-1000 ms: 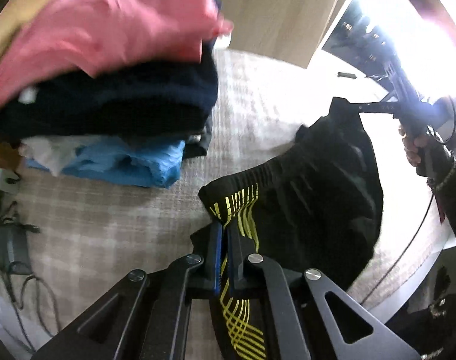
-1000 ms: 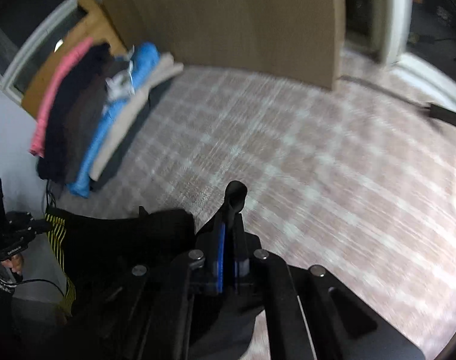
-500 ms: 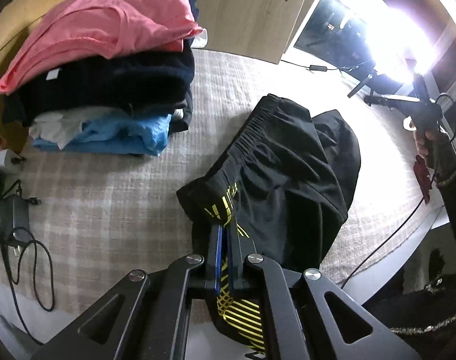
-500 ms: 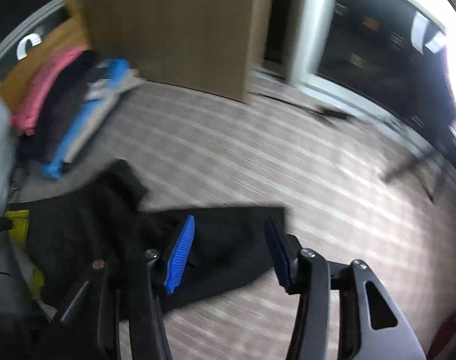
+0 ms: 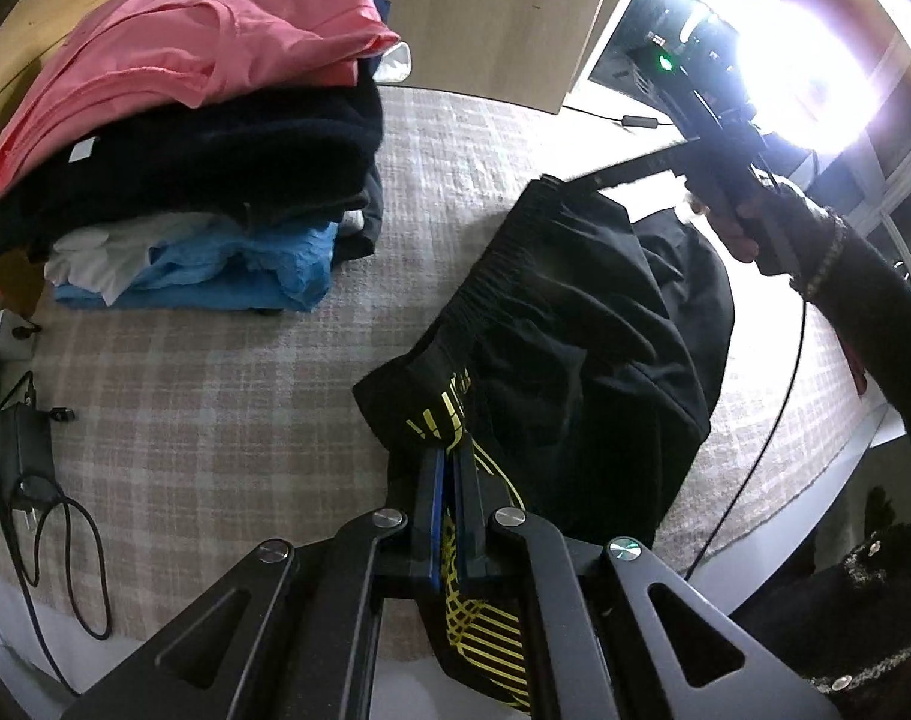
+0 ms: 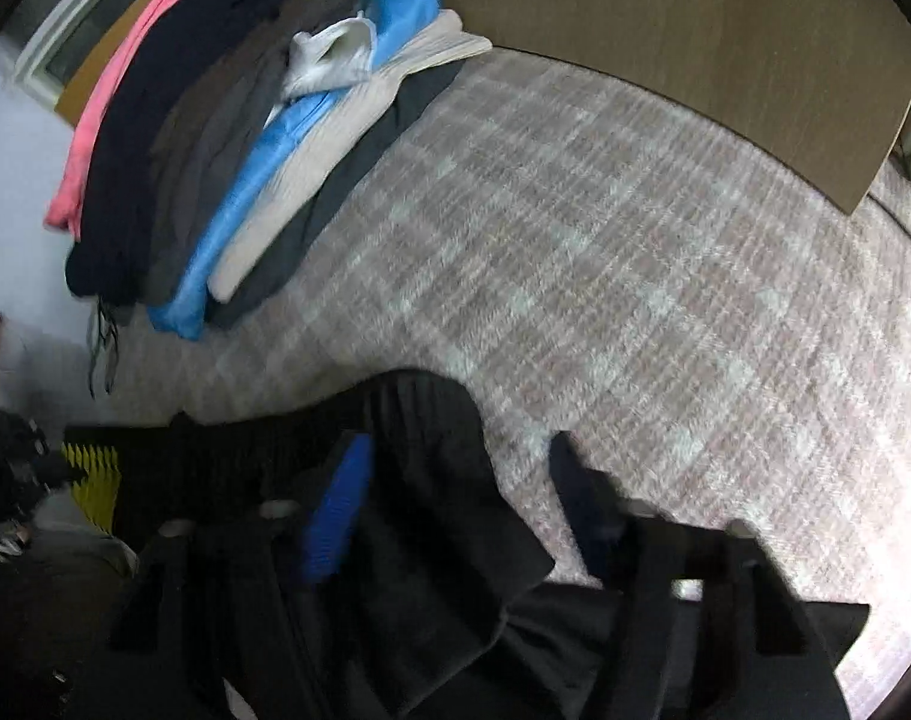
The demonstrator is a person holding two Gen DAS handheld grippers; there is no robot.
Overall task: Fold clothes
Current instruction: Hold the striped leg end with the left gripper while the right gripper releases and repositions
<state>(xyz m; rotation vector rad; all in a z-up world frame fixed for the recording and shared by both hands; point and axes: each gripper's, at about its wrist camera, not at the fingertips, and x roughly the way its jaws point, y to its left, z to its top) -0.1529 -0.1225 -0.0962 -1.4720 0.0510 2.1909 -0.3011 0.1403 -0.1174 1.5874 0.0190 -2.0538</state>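
1. A pair of black shorts (image 5: 575, 330) lies crumpled on a table (image 5: 215, 420) covered with a pale pink and beige checked cloth, near the table's front edge.
2. The shorts are made of smooth, dark fabric with a gathered elastic waistband along the far left side. A pattern of thin yellow curved lines runs down the part nearest the left camera.
3. The cloth is not flat: it is bunched into broad folds, with one leg spread toward the right.
4. The left claw (image 5: 452, 450) is pinched tight on the yellow-lined edge of the shorts, the fabric caught between its two blue-lined fingers.
5. The right claw (image 6: 461, 444) is at the far waistband end. Its jaws have just been closing, but in the blurred right view they stand apart with black fabric lying between them, not clamped.
6. A hand (image 5: 737, 222) in a dark sleeve holds the right claw's handle, in front of a glaring bright light.
7. Well apart from the shorts, at the back left of the table, sits a stack of folded clothes (image 5: 215, 150): a pink top (image 5: 203, 42) uppermost, dark items below, then white and bright blue pieces.
8. A wooden board (image 5: 485, 0) stands upright behind the stack.
9. A black charger (image 5: 23, 450) with a looped cable rests at the left edge.
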